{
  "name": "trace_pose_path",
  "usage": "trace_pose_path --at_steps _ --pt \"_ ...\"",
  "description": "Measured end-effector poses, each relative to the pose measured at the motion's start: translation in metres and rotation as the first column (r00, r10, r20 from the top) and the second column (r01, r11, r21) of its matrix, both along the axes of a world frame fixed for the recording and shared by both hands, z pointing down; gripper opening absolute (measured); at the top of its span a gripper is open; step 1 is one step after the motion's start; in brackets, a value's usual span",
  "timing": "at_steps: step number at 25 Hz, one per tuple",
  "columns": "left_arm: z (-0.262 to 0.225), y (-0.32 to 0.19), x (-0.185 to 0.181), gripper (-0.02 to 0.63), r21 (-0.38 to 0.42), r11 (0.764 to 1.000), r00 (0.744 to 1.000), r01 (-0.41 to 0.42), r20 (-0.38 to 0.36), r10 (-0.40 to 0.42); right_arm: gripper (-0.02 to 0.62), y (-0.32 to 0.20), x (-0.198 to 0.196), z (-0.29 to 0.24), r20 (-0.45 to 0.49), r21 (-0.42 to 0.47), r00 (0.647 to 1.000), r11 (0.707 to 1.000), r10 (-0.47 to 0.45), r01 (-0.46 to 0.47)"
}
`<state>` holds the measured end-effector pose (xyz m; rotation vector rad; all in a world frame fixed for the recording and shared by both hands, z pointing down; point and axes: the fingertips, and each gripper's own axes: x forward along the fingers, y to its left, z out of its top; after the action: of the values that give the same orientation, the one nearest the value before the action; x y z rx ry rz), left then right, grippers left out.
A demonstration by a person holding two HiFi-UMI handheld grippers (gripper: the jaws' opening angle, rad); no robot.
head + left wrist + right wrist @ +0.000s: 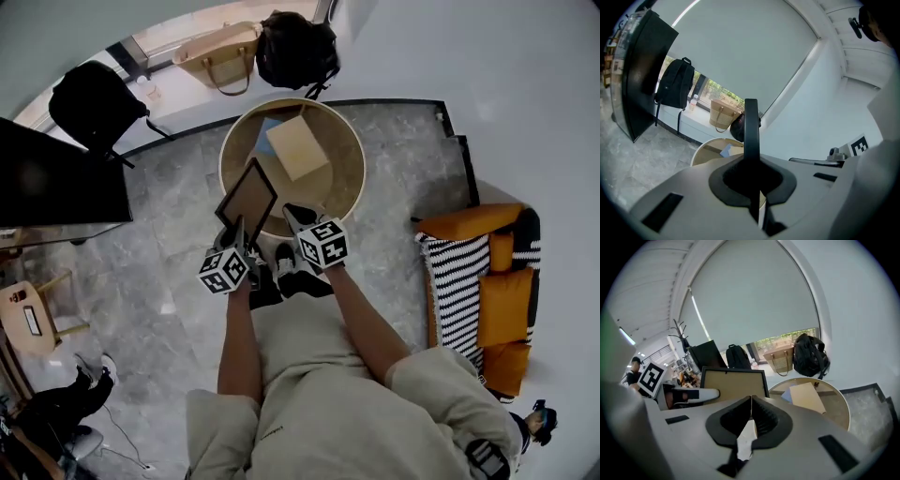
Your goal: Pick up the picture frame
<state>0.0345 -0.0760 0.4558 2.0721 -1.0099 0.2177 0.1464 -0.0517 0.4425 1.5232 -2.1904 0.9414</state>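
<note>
Left gripper (pixel 236 231): fingers clenched on the near edge of the picture frame (pixel 248 199). The frame is in the air, tilted, over the near rim of the round counter (pixel 349 141) and apart from it.

Judged: the pick-up is as good as made. Next calls for a steady hold, since a one-edge grip could let it swing.

Frame: thin dark border, flat tan panel, slim seen edge-on.

Right gripper (pixel 300 216): fingers clenched on nothing, just beside the frame.

A tan box (pixel 298 147) lies on the round table (pixel 345 176).
</note>
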Motion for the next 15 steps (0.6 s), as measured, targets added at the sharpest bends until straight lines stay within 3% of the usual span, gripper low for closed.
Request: trace_pose_path --at_steps 5,9,15 --pt "-0.020 0.017 0.001 0.026 0.023 1.000 1.000 0.020 0.010 -0.020 0.035 0.015 -0.007 -0.013 0.029 -0.017 0.998 0.998 -0.064 0.064" --pt "-0.032 0.006 -0.006 0.026 0.059 0.998 0.999 0.028 0.036 -0.030 0.035 0.010 -0.006 -0.020 0.103 -0.009 0.994 0.999 -0.035 0.036" --pt "-0.032 0.009 -0.022 0.026 0.053 0.997 0.998 0.054 0.021 -0.055 0.035 0.007 0.001 -0.017 0.084 -0.012 0.996 1.000 -0.008 0.009"
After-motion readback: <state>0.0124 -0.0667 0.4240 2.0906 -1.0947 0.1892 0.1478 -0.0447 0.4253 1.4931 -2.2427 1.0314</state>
